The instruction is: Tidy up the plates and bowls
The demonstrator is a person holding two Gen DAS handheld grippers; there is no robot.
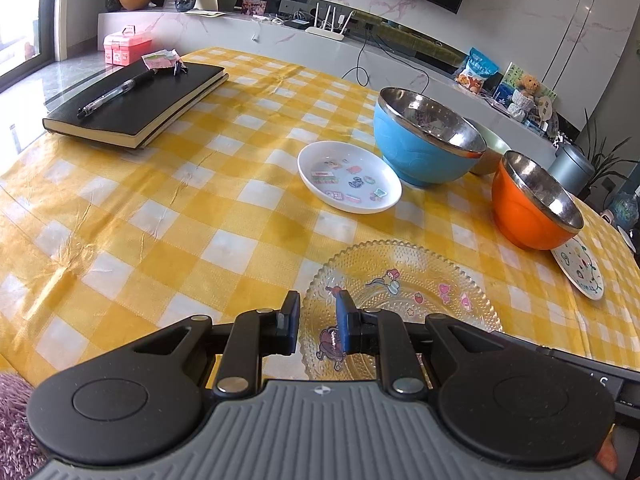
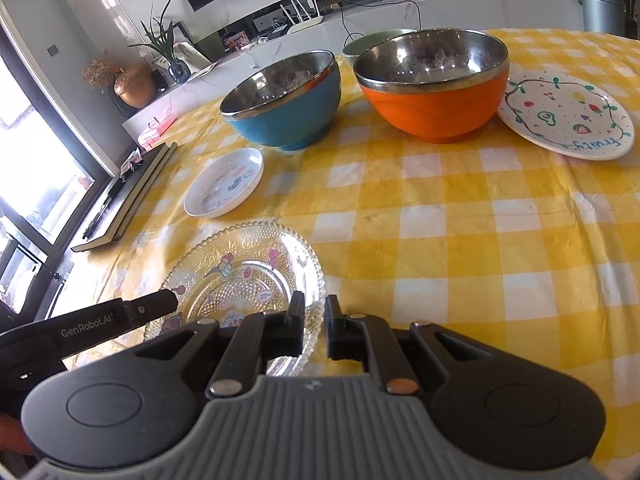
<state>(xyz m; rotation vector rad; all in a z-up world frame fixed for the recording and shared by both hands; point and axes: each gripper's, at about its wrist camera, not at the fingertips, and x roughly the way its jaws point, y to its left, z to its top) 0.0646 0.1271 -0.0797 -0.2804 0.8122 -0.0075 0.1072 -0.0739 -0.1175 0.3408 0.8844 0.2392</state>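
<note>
Hovering over the glass plate (image 1: 400, 300), the left gripper (image 1: 318, 322) stands narrowly open, the right gripper (image 2: 314, 326) nearly shut, both empty (beaded rims slip); a shallow pinch could drop it.

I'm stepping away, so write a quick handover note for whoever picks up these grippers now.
Left gripper: narrow gap, holding nothing, over the glass plate near edge.
Right gripper: nearly shut, empty, at that plate's right rim.
On the checked tablecloth: small white dish, blue bowl, orange bowl, fruit-pattern plate, green bowl behind.
Done: nothing stacked. Left: group plates, nest bowls.
</note>
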